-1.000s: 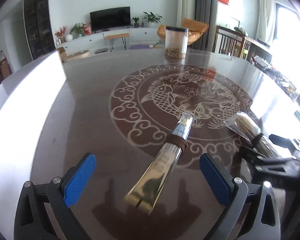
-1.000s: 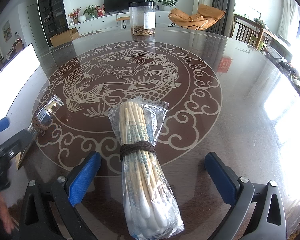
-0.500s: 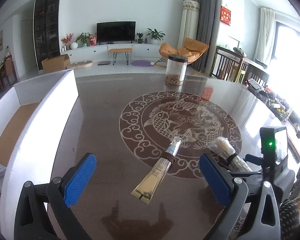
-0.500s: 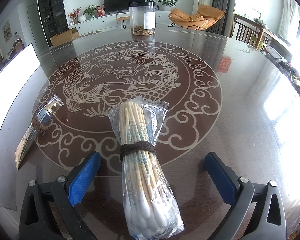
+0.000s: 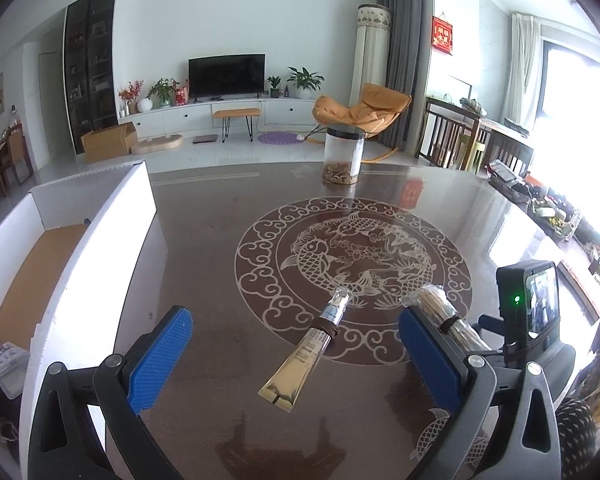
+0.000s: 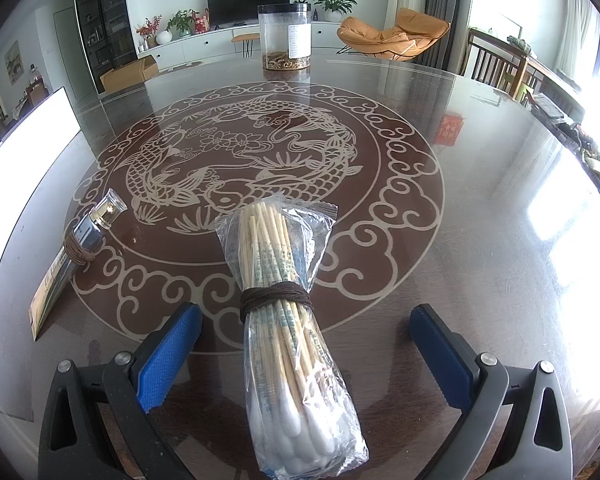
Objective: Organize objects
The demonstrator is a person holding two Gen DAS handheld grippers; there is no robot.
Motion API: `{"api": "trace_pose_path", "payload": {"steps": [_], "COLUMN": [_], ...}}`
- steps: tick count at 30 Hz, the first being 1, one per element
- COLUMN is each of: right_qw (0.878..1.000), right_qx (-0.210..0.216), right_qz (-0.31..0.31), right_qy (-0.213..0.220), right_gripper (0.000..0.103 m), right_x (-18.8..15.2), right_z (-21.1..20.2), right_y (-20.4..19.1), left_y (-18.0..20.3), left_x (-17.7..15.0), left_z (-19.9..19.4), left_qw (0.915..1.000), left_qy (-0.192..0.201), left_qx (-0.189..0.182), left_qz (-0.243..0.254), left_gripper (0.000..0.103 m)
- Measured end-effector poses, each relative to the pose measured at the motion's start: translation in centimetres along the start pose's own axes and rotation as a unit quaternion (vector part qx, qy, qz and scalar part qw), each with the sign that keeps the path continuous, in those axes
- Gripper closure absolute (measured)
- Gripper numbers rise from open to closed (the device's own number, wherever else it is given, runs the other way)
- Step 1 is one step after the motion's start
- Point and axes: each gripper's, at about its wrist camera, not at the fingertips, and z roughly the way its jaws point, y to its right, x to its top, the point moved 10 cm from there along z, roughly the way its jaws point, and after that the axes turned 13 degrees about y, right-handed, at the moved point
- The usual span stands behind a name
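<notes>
A gold tube (image 5: 306,354) with a clear cap and a brown band lies on the dark table, between my left gripper's (image 5: 296,356) open jaws but well below and ahead of them. It also shows in the right wrist view (image 6: 74,252) at the left. A clear bag of cotton swabs (image 6: 288,308), tied with brown cord, lies between my right gripper's (image 6: 306,354) open blue pads, untouched. The bag also shows in the left wrist view (image 5: 444,314), beside the right gripper's body.
A white open box (image 5: 96,240) with a brown floor stands at the table's left; its wall shows in the right wrist view (image 6: 24,140). A clear jar (image 6: 286,36) stands at the far side. Clutter lines the right table edge (image 5: 552,212).
My left gripper has risen and pulled back from the gold tube, so the tube looks smaller and the white box interior shows. The right gripper has not moved.
</notes>
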Motion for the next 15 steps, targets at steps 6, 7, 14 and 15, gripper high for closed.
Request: {"api": "trace_pose_path", "payload": {"steps": [6, 7, 14, 15], "right_qw": [1.000, 1.000, 1.000, 1.000], "right_qx": [0.000, 0.000, 0.000, 0.000], "right_qz": [0.000, 0.000, 0.000, 0.000], "right_qy": [0.000, 0.000, 0.000, 0.000], "right_gripper": [0.000, 0.000, 0.000, 0.000], "right_x": [0.00, 0.00, -0.05, -0.01], "right_z": [-0.01, -0.01, 0.00, 0.00], "right_y": [0.00, 0.00, 0.01, 0.00], "left_y": [-0.34, -0.40, -0.70, -0.73], "left_x": [1.01, 1.11, 0.91, 0.95], "left_z": [-0.44, -0.52, -0.63, -0.73], "left_qw": [0.9999, 0.9999, 0.9999, 0.9999], "left_qy": [0.011, 0.012, 0.007, 0.008], "left_qx": [0.002, 0.003, 0.007, 0.007], "left_qz": [-0.003, -0.005, -0.011, -0.011], "left_gripper": [0.000, 0.000, 0.000, 0.000]}}
